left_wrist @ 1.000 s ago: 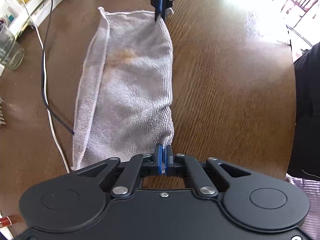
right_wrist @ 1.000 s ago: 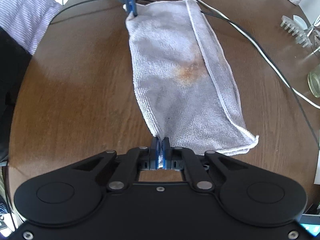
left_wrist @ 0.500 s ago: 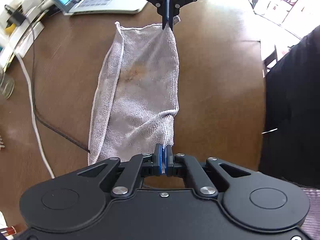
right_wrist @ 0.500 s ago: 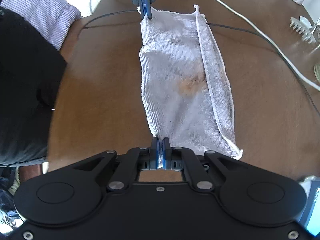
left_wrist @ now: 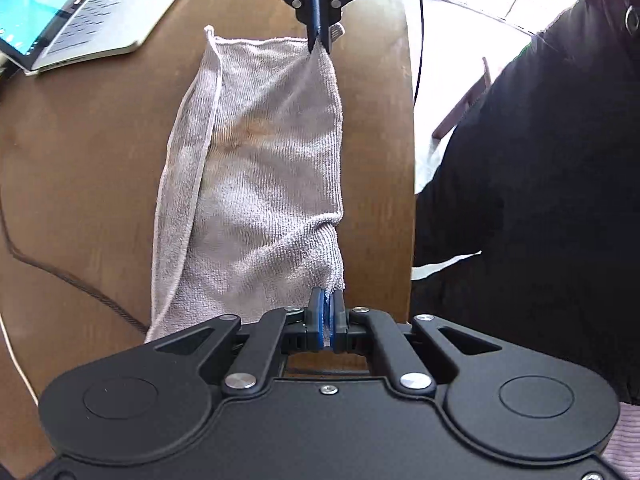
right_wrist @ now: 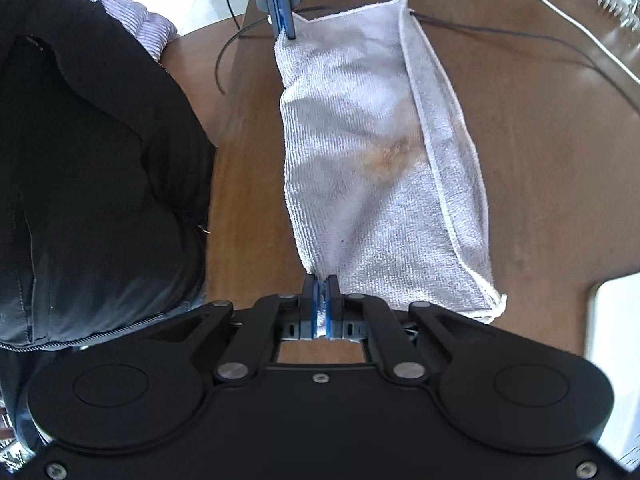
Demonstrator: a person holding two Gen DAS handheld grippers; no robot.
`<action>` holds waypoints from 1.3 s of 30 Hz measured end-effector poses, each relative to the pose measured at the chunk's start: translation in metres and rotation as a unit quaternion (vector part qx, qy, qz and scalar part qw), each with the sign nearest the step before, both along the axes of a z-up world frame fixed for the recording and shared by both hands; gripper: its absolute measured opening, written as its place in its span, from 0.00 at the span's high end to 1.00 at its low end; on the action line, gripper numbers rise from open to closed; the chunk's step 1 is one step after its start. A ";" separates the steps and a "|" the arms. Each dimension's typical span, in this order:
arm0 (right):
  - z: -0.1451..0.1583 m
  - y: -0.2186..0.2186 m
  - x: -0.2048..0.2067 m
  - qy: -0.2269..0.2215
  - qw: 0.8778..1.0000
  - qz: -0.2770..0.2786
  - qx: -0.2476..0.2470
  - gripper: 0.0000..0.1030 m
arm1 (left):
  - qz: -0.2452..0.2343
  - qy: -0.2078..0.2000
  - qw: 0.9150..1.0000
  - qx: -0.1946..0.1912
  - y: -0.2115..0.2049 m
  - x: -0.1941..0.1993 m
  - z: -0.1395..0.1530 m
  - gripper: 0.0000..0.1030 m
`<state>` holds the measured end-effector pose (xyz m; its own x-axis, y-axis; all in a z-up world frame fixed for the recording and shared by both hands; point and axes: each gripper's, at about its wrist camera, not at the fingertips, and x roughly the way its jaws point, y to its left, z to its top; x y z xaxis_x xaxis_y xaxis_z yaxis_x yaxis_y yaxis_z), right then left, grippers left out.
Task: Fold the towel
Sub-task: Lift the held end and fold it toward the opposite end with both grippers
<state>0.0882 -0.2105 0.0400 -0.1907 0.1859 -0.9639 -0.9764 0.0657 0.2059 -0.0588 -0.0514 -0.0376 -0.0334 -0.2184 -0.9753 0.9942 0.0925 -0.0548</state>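
A grey towel [left_wrist: 260, 184] with a brownish stain hangs stretched between my two grippers above the brown wooden table [left_wrist: 80, 152]. My left gripper [left_wrist: 328, 304] is shut on one corner of its folded edge. At the far end of that edge my right gripper [left_wrist: 319, 42] is shut on the opposite corner. The right wrist view shows the same towel [right_wrist: 372, 168], with my right gripper [right_wrist: 321, 292] pinching the near corner and my left gripper [right_wrist: 283, 26] pinching the far one. The towel's hemmed free edge trails on the table, away from the person.
An open laptop [left_wrist: 76, 16] lies at the far left of the table. Black and white cables [right_wrist: 520, 36] cross the table beyond the towel. A person in black clothing [right_wrist: 92, 160] stands at the table's edge [left_wrist: 408, 160], close beside the towel. A white object [right_wrist: 616, 320] sits at the right.
Both grippers have carried the towel sideways toward the table's edge and the person. The laptop has come into the left wrist view; the glass jar has left it.
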 end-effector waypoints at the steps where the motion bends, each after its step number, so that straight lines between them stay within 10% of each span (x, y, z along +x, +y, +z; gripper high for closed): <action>1: 0.000 0.000 0.000 0.001 1.000 -0.003 -0.001 0.96 | -0.002 0.000 1.000 0.003 -0.002 0.004 -0.004 0.98; 20: -0.016 0.009 -0.036 0.023 0.996 -0.090 -0.005 0.96 | -0.027 -0.017 0.999 0.026 0.015 0.061 -0.014 0.98; 39: -0.023 0.115 -0.056 0.011 0.959 -0.284 0.008 0.96 | -0.143 -0.057 0.987 0.052 0.005 0.207 -0.009 0.97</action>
